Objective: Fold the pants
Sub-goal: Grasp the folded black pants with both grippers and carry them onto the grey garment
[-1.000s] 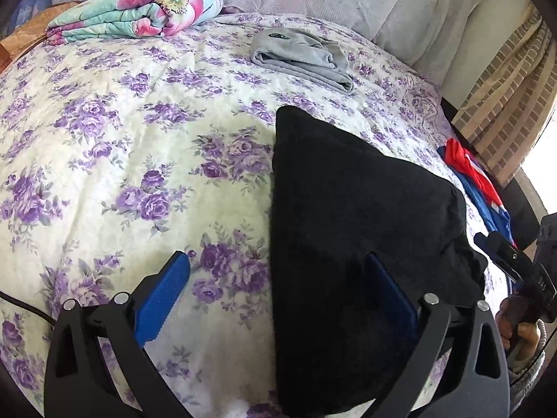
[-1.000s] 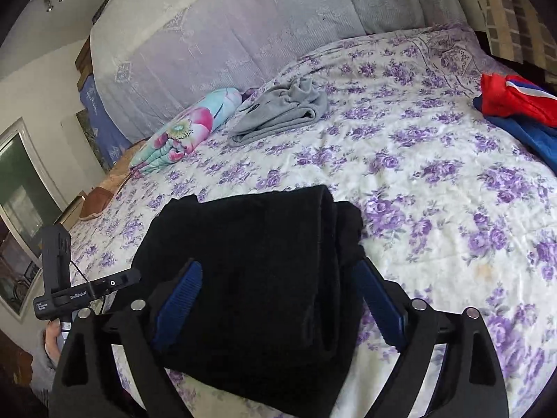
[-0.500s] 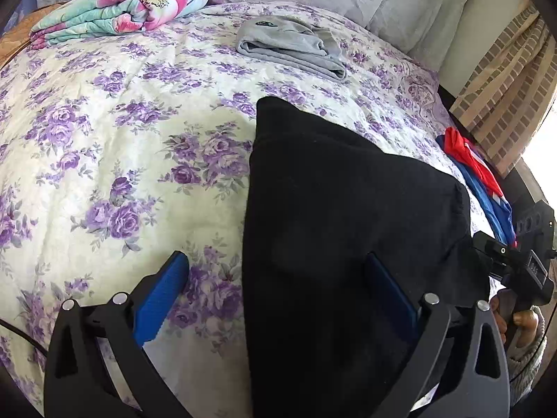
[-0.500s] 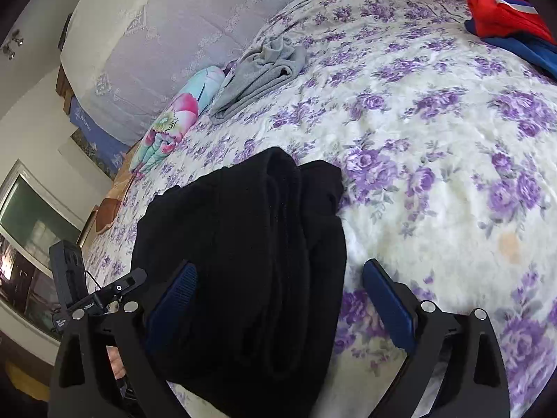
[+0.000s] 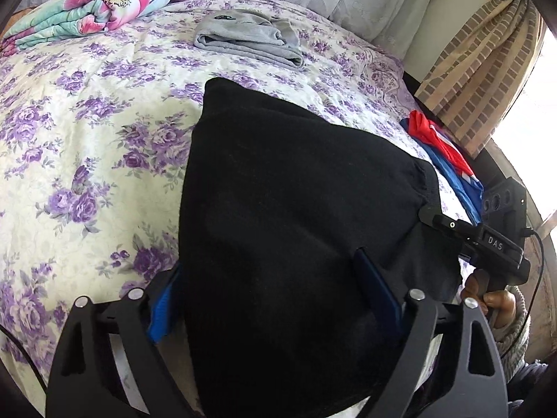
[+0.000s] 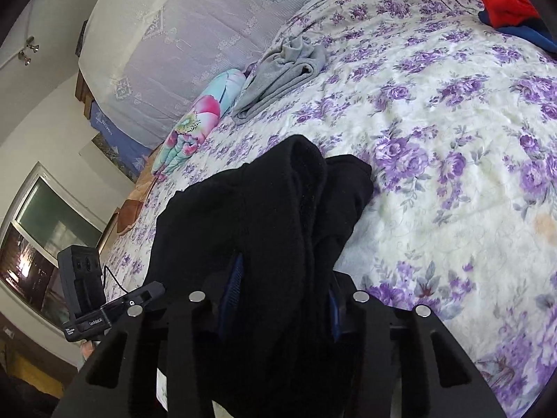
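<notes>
The black pants [image 5: 299,209] lie folded on the purple-flowered bedspread [image 5: 87,132], near its front edge. My left gripper [image 5: 271,296] has its blue pads on either side of the near end of the pants and is closing on the cloth. My right gripper [image 6: 282,296] is shut on the bunched end of the black pants [image 6: 264,223], its pads mostly buried in the fabric. The right gripper also shows at the right of the left wrist view [image 5: 487,240], at the pants' edge.
Folded grey clothing [image 5: 247,38] lies at the far side of the bed. A floral rolled blanket [image 5: 87,10] sits far left. A red and blue garment [image 5: 442,153] lies at the right edge, below a brick-patterned curtain [image 5: 487,69]. A window [image 6: 41,244] is left.
Both grippers have narrowed around the pants; the right one went from wide open to shut on the bunched cloth. The left pads moved in against the fabric.
</notes>
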Demonstrator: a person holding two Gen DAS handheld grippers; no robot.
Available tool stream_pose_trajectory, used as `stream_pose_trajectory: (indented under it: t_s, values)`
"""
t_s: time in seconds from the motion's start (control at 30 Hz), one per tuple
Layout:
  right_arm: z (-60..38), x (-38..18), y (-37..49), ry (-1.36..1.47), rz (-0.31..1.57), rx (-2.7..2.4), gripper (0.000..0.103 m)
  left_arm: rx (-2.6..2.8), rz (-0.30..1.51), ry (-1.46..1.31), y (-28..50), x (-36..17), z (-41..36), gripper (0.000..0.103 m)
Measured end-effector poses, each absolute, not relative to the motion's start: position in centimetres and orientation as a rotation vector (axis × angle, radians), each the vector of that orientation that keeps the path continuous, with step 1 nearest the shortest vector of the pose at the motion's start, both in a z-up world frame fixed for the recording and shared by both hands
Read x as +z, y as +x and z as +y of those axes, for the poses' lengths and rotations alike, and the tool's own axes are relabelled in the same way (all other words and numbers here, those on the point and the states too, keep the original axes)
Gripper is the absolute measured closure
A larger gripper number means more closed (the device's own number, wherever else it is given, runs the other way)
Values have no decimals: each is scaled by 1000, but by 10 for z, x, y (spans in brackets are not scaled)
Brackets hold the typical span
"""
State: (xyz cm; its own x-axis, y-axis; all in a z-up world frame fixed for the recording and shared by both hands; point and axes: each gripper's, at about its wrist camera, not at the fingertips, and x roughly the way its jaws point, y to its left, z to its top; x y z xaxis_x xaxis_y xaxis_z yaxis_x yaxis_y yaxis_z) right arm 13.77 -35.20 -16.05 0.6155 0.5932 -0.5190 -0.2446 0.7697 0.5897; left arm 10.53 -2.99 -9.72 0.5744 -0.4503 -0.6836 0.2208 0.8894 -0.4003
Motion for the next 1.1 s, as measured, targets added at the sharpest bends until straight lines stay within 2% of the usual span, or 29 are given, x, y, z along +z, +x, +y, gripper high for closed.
stream_pose_trajectory:
  t_s: [0.1,0.17,0.23,0.47,0.67,0.93,1.1]
  values:
    - [-346,-155,133,451,741,481,66,-413,853,-306,106,-92,-29,53]
    - [-341,-148,129,410,723,466,69,-402,837,-302,106,-85,-29,67]
    - [-337,-139,129,373,706,468,71,-410,808,-283,105,-74,-29,73]
    - [-330,-88,144,288,639,495,74,-394,679,-156,120,-18,-39,77]
    - [-326,-25,199,268,529,486,74,-369,556,-67,175,47,-41,77]
    - [-316,53,347,270,383,442,74,-262,420,-30,313,119,-42,77]
    - [-304,54,454,290,338,399,74,-190,454,-71,424,109,-32,77]
